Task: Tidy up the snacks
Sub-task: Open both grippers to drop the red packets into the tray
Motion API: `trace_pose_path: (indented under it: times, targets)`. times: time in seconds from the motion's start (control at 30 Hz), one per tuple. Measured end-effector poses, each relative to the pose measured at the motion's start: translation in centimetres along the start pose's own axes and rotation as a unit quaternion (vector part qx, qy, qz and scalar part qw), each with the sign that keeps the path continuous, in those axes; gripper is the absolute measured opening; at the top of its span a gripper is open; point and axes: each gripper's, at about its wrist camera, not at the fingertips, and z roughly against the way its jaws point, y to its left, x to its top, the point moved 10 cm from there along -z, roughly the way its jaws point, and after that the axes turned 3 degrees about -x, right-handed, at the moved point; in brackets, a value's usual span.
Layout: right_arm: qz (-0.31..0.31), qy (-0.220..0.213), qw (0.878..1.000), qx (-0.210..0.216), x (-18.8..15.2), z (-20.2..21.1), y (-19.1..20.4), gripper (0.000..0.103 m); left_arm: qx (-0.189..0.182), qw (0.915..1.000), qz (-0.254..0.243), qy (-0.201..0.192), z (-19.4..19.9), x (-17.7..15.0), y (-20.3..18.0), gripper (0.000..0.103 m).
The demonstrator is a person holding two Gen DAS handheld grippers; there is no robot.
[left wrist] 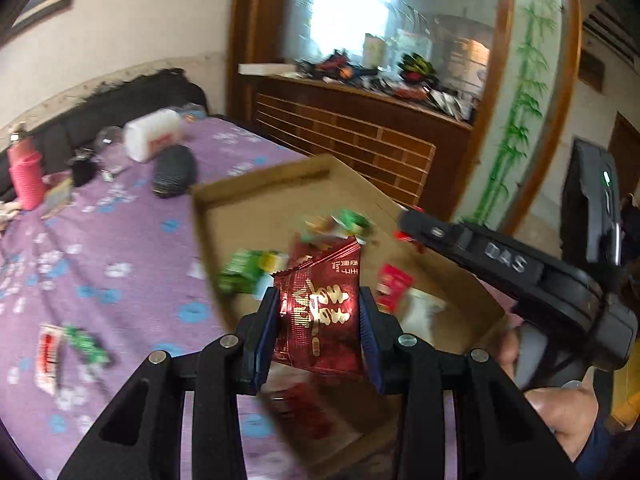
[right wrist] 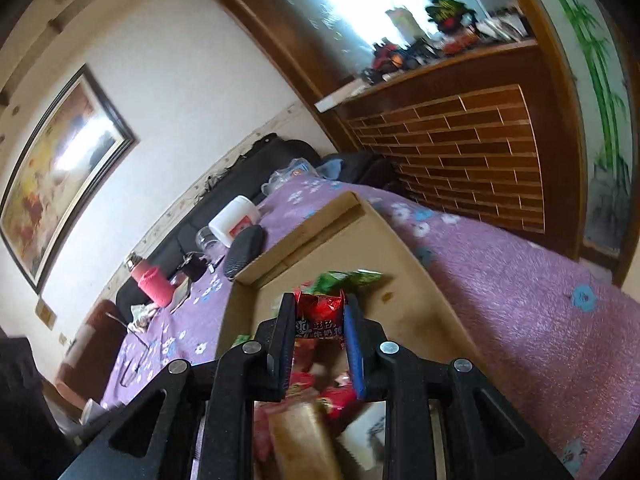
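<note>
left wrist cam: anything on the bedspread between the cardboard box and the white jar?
Yes, in the left wrist view a dark oval case lies on the purple bedspread between the cardboard box and the white jar.

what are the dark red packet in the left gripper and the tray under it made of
Dark red packet: looks like metallised foil or plastic film, glossy; it catches glints, carries shiny gold print and has a serrated top edge. Clamped in the left gripper.

Tray: seems to be plain brown cardboard, matte, with folded-up walls and a raw edge. Blur leaves finer texture open.
</note>
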Motion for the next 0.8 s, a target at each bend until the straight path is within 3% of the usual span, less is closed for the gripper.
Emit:
trace_pose_path:
  times: [0.17,0.8]
  targets:
    - [-0.005,0.02,1.0,-0.007,-0.5,-0.9,-0.5,0.024,0.002,0.9997,0.002,0.024,-2.3,-1.5,-0.3,0.036]
    - [0.017,0.047,0.998,-0.033,-1.7,-2.2,-0.4,0.027,-0.006,0.9999,0.001,0.016,-2.4,-2.0,0.1,0.037]
